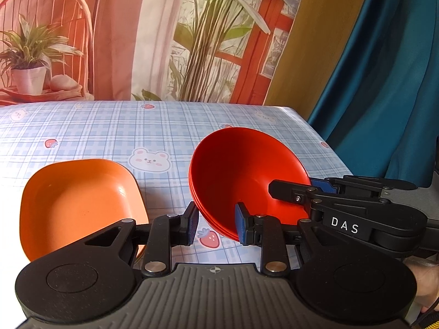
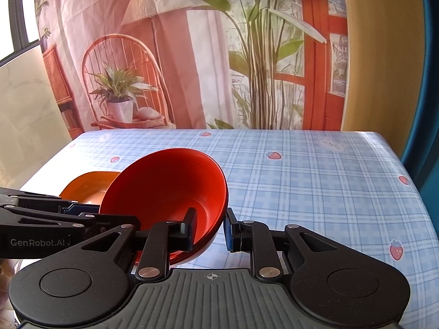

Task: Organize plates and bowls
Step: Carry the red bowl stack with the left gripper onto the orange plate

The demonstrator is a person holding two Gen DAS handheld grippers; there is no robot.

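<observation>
A stack of red bowls (image 1: 241,175) is tilted up off the checked tablecloth, its opening toward me; it also shows in the right wrist view (image 2: 164,183). My left gripper (image 1: 216,223) straddles the stack's near rim, jaws apart with a gap around the rim. My right gripper (image 2: 210,229) straddles the opposite rim, one finger inside the bowl and one outside, also with a gap. An orange squarish plate (image 1: 79,203) lies flat to the left, partly hidden behind the bowls in the right wrist view (image 2: 90,186).
The table (image 2: 315,181) has a blue checked cloth with bears and strawberries. Its right edge drops off beside a teal curtain (image 1: 384,82). A printed backdrop (image 1: 164,35) hangs behind the far edge.
</observation>
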